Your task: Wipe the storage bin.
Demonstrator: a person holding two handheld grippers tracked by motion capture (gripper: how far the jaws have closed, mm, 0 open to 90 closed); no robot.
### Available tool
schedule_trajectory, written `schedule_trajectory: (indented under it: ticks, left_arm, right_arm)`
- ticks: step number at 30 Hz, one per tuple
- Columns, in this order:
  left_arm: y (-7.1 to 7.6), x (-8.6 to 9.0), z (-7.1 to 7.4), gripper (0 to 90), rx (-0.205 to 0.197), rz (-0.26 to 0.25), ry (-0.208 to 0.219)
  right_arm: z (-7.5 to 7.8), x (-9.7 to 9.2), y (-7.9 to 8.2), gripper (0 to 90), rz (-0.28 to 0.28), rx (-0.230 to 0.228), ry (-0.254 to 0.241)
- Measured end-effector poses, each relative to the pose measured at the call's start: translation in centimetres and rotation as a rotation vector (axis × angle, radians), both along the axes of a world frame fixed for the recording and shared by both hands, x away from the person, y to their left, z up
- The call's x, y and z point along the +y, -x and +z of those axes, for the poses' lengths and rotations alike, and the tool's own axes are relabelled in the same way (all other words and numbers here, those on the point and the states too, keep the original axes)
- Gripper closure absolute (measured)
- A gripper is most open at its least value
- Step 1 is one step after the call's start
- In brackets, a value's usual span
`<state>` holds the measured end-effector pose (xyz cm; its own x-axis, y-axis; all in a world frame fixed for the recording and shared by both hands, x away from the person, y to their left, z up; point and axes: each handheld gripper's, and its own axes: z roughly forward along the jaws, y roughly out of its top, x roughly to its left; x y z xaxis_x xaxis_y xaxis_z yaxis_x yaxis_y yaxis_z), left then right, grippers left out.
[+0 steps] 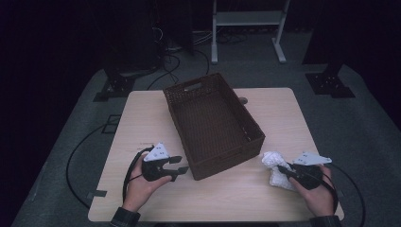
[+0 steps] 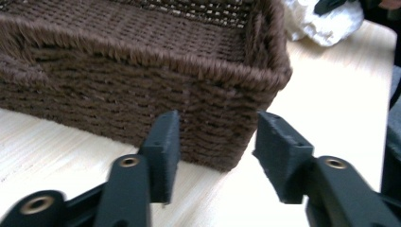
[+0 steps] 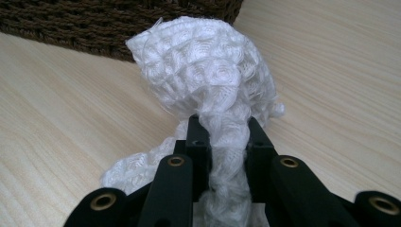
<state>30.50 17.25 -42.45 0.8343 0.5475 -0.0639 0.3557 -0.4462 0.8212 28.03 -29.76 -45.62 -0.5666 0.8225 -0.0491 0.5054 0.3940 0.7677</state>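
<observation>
The white cloth (image 3: 208, 80) is a knitted, waffle-textured piece, crumpled into a rounded bunch. A gathered fold of it is pinched between the jaws of the right gripper (image 3: 222, 127), and the bulk swells up just beyond the fingertips while a loose tail lies on the table beneath that gripper's left jaw. In the high view the white cloth (image 1: 274, 168) sits just ahead of the right gripper (image 1: 286, 169).

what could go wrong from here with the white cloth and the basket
The right gripper pinches only a bunched fold of the white cloth, so the loose part on the table may drag or catch on the basket rim when lifted. The left gripper stands open near the basket's corner without holding it, so the basket might slide if bumped.
</observation>
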Motion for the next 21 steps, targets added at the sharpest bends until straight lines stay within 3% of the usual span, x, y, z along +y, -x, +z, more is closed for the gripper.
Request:
schedule_trajectory:
  ticks: [8, 12, 21]
  left_arm:
    - [0.1, -0.9, -2.0, 34.8, 0.026, 0.022, -0.037]
    - [0.1, -1.5, -2.9, 33.3, 0.047, 0.027, -0.049]
    - [0.0, -2.9, -4.4, 29.5, 0.037, 0.061, -0.094]
  right_arm:
    - [0.0, 0.0, 0.0, 76.5, 0.002, 0.001, 0.001]
    - [-0.1, 0.0, 0.0, 76.5, 0.002, 0.001, 0.000]
    - [-0.1, 0.1, -0.1, 76.5, 0.001, 0.003, 0.003]
